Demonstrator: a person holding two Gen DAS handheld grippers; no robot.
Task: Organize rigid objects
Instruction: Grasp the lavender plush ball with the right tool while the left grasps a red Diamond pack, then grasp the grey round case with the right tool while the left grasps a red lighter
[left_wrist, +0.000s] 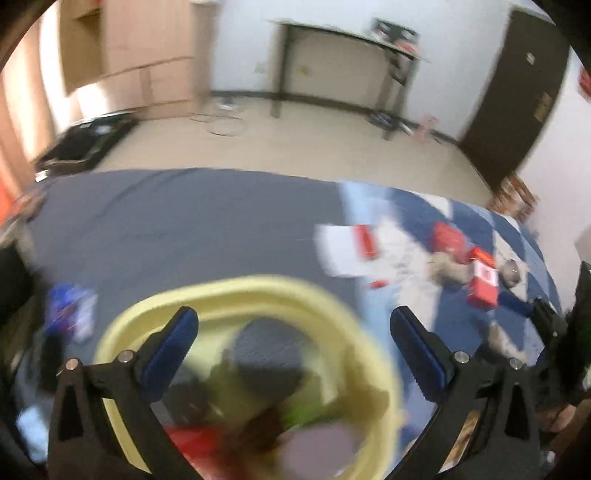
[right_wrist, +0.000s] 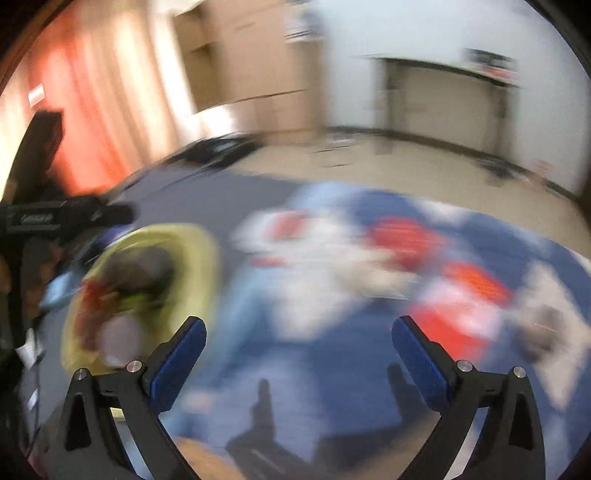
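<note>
My left claw (left_wrist: 293, 330) gaping, empty, above yellow basket (left_wrist: 229, 291) on bed (left_wrist: 177, 221); right claw (right_wrist: 298, 338) likewise released. Red boxes (left_wrist: 482, 286) scattered right (contents of basket too blurred to name).

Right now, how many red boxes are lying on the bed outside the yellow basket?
3, though blur may hide more: one flat red box on white paper, one red box further right, one red-and-white box nearest the right edge.
</note>
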